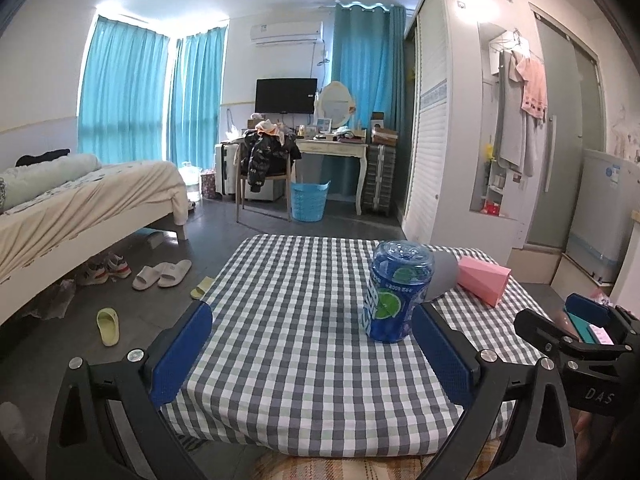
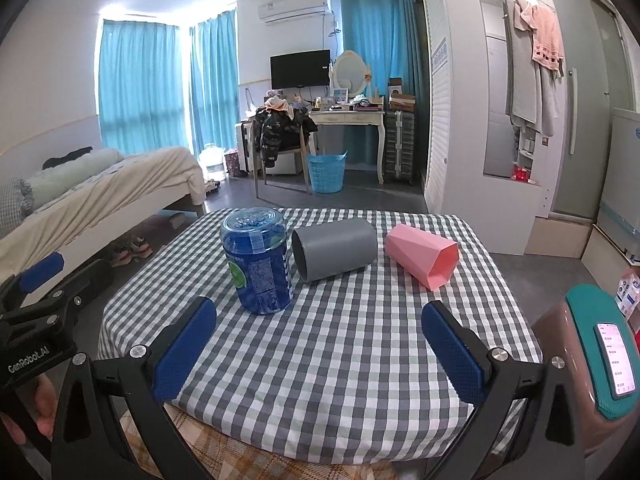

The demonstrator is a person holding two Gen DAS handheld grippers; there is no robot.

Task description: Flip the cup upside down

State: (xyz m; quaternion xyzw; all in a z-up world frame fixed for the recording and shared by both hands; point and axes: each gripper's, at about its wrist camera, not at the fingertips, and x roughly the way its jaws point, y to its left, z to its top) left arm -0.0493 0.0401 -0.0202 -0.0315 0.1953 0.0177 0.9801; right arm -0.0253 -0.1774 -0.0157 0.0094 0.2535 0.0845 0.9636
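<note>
A blue can-shaped cup (image 2: 260, 262) with a lime label stands with its closed end up on the checked tablecloth (image 2: 320, 360). It also shows in the left wrist view (image 1: 396, 296). A grey cup (image 2: 334, 254) lies on its side, mouth toward the blue cup. A pink faceted cup (image 2: 424, 256) lies on its side to the right. My left gripper (image 1: 312, 344) is open and empty, its right pad (image 1: 444, 356) just beside the blue cup. My right gripper (image 2: 320, 344) is open and empty, in front of the cups.
The small table's near edge is just under both grippers. A phone on a teal holder (image 2: 612, 356) sits at the right. Beyond the table are a bed (image 1: 80, 200), slippers (image 1: 160, 274), a chair with a jacket (image 1: 268, 160) and a blue basket (image 1: 310, 200).
</note>
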